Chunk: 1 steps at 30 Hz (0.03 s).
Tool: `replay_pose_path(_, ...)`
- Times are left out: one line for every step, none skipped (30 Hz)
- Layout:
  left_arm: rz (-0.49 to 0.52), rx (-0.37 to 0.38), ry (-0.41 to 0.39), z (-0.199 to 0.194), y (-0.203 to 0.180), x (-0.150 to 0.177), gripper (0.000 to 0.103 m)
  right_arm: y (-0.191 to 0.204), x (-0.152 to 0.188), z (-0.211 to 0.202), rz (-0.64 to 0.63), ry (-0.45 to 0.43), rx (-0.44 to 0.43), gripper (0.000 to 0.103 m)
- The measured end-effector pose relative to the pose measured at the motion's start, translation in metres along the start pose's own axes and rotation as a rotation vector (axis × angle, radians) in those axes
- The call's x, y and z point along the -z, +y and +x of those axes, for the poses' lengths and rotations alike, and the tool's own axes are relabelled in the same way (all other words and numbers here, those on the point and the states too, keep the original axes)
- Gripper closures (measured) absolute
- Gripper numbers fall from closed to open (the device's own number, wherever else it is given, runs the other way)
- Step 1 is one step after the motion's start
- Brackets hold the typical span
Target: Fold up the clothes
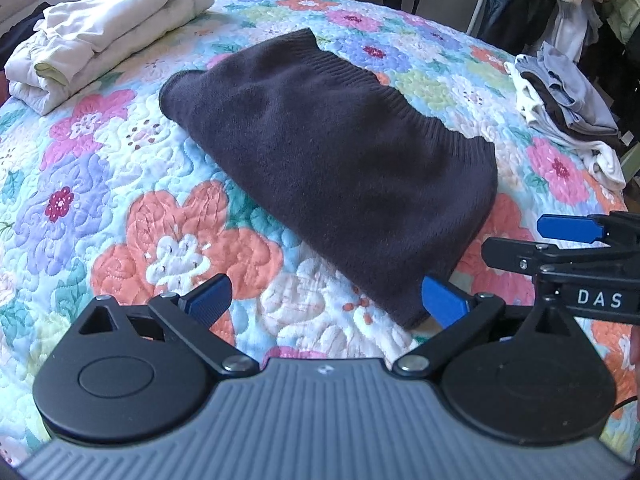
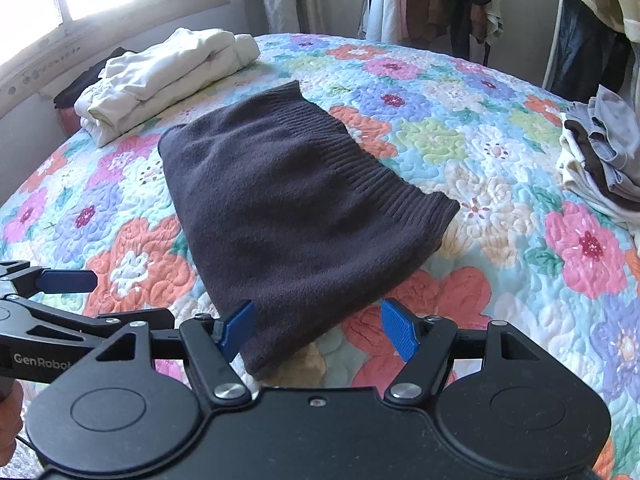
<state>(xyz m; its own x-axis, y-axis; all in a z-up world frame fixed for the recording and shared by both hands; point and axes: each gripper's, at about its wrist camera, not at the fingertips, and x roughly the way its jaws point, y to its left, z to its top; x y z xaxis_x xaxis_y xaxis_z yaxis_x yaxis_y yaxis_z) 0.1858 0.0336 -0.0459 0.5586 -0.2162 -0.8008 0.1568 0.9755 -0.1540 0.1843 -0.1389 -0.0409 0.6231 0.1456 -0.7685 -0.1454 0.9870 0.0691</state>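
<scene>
A folded dark sweater (image 1: 332,160) lies flat on the flowered bed quilt (image 1: 120,208), its near corner at 12 o'clock from both grippers. The left gripper (image 1: 326,300) and right gripper (image 2: 318,330) hang just above that corner, both released, grasping nothing. White folded clothes (image 1: 108,36) sit at 10 o'clock, a mixed pile (image 1: 568,108) at 2 o'clock.

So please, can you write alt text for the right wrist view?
A folded dark sweater lies on a flowered quilt, with the right gripper open at its near corner. White folded clothes sit behind it.
</scene>
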Motion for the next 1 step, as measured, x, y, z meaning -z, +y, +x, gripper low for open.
replay_pose_path(-0.001,0.001,0.005,0.0009,0.0005,0.0002,0.0,0.0001,0.0001,0.0002,0.0,0.001,-0.001,0.029)
